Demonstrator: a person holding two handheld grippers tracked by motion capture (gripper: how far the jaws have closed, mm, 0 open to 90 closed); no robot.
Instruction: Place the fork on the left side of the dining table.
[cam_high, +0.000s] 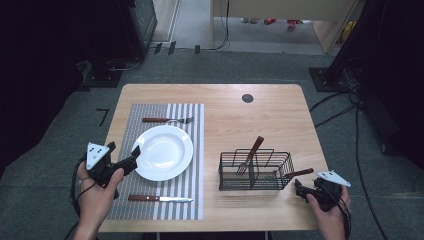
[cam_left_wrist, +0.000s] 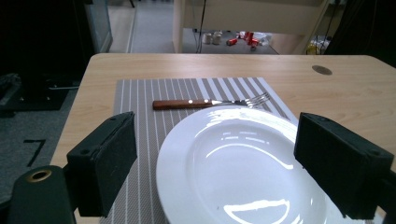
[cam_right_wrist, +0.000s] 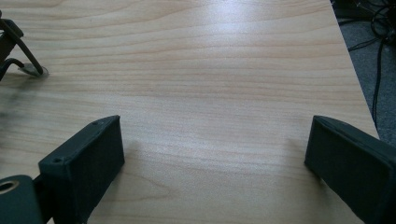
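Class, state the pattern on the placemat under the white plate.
The placemat has grey and white stripes, clearest in the left gripper view.

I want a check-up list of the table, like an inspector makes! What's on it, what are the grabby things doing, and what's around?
Surface: wooden table, with a striped placemat on its left half.
Job's things: white plate on the placemat; a fork beyond it, a knife on its near side; wire basket on the right, holding a fork that leans against its wires.
Clutter: nothing seen.
Grippers: left gripper, jaws open, at the plate's left rim; right gripper, jaws open over bare wood, right of the basket.
Cables: several on the floor at the right.
Surroundings: grey carpet, dark stands, a light wooden unit behind.
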